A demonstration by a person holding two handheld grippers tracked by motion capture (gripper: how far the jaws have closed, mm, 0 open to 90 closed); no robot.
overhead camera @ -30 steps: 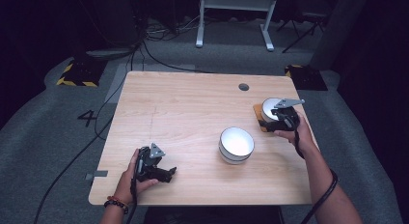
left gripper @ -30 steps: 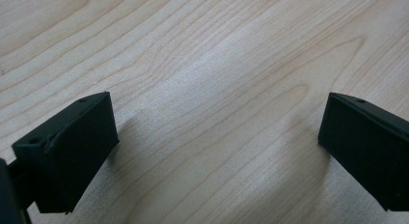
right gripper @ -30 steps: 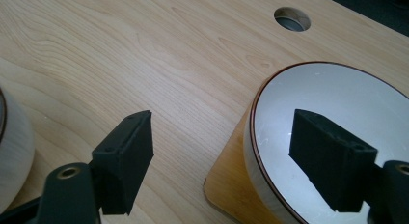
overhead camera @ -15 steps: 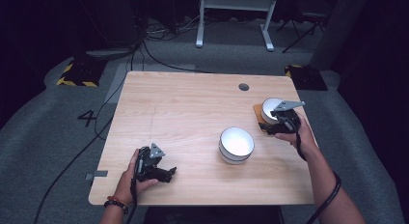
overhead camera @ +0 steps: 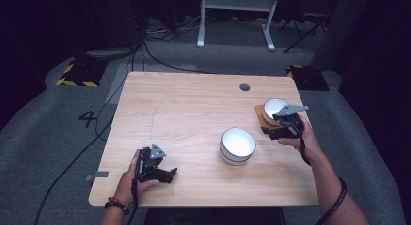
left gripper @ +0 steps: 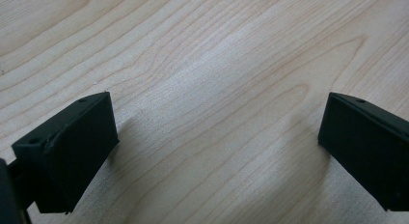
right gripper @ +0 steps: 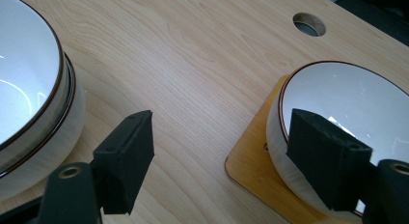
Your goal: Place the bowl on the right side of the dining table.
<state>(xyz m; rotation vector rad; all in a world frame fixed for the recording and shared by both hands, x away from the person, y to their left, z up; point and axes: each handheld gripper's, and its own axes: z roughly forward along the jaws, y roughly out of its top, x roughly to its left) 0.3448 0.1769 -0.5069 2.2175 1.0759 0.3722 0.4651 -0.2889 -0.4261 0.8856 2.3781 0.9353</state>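
Note:
A small white bowl (overhead camera: 273,106) with a brown rim stands on a thin wooden board (overhead camera: 260,119) at the table's right side. My right gripper (overhead camera: 275,127) hovers just in front of it, open; in the right gripper view the bowl (right gripper: 347,103) lies behind the right jaw and the board (right gripper: 253,173) beside it, with bare wood between the jaws of the gripper (right gripper: 222,156). A larger stack of two white bowls (overhead camera: 237,145) stands mid-table, also at the left as stack (right gripper: 29,89). My left gripper (overhead camera: 167,174) rests near the front left edge, open (left gripper: 217,137) over bare wood.
The light wooden table (overhead camera: 184,108) has a round cable hole (overhead camera: 245,87) at its far right, seen as hole (right gripper: 308,23) ahead of the right gripper. Grey carpet, cables and a desk frame (overhead camera: 237,21) lie beyond the far edge.
My right gripper has shifted slightly beside the small bowl. The left gripper and both bowls have stayed where they were.

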